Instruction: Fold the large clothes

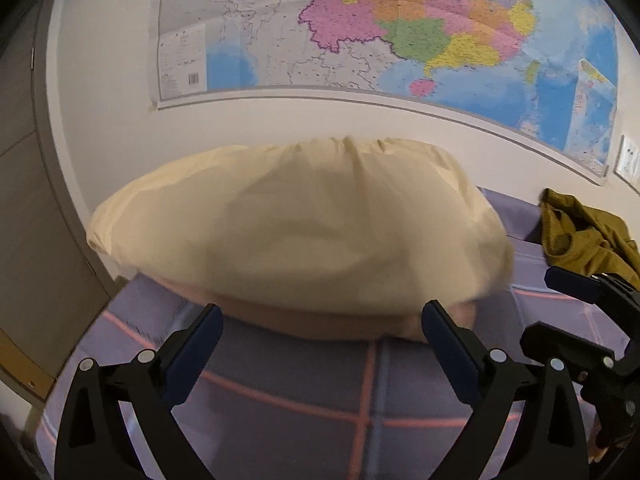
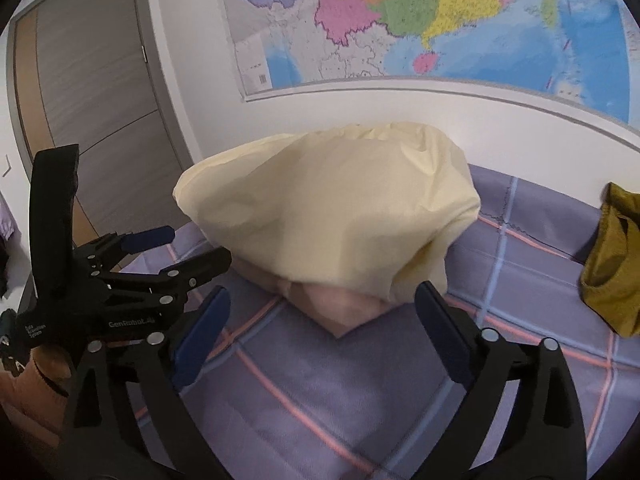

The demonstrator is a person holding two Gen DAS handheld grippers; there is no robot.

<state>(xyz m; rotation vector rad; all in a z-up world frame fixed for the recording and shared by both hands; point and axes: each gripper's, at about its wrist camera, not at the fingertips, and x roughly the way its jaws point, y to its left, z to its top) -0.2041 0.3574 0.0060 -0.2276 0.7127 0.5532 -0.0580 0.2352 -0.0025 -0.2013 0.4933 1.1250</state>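
Low in each frame, your left gripper (image 1: 322, 322) and right gripper (image 2: 322, 304) gape, released, gripping nothing. Mid-frame, the cream garment (image 1: 296, 232) mounds on the purple checked bedsheet (image 2: 312, 392). An olive garment (image 1: 584, 236) lies right; the map (image 1: 360, 24) hangs across the top.

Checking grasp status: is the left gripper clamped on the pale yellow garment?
No. The left gripper is open, its fingers spread over the purple checked bedsheet, short of the pale yellow garment.

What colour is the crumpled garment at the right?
Olive-mustard garment, clearest in the right wrist view.
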